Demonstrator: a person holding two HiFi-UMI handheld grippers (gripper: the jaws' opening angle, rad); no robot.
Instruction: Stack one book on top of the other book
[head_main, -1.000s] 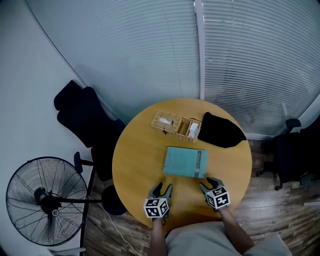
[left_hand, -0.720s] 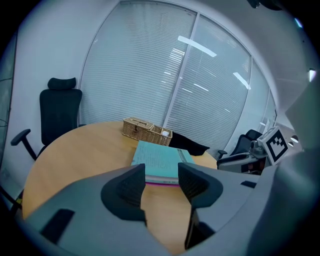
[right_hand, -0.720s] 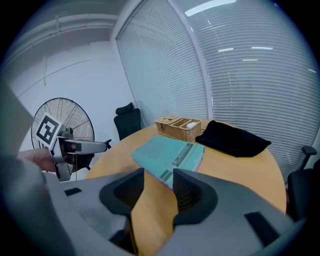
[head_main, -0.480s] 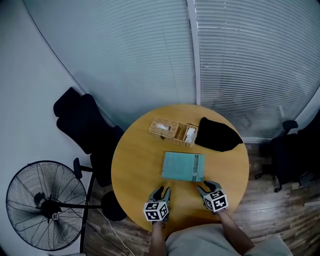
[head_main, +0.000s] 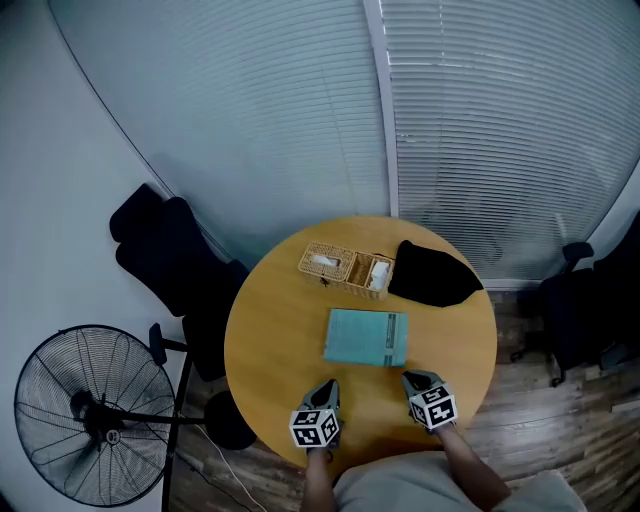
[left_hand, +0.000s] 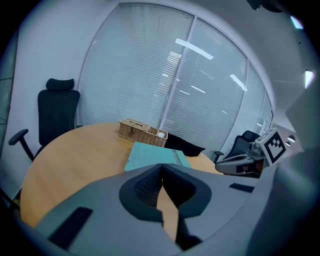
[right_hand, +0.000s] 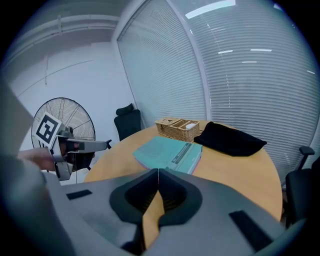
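A teal book (head_main: 366, 337) lies flat in the middle of the round wooden table (head_main: 270, 330); the left gripper view has it (left_hand: 150, 155) just beyond the jaws. In the right gripper view the book (right_hand: 167, 150) shows a thick edge with a paler strip beneath; I cannot tell whether a second book lies under it. My left gripper (head_main: 326, 388) sits near the table's front edge, short of the book's near-left corner. My right gripper (head_main: 412, 378) sits short of its near-right corner. Both have just been closing and now stand shut, with nothing between the jaws.
A wicker basket (head_main: 346, 268) with two compartments and a black cloth bundle (head_main: 432, 275) sit at the table's far side. A black office chair (head_main: 165, 245) and a floor fan (head_main: 85, 415) stand to the left. Window blinds run behind the table.
Both grippers' jaws went from open to shut, on nothing. The hands stayed near the table's front edge. The book has not moved.
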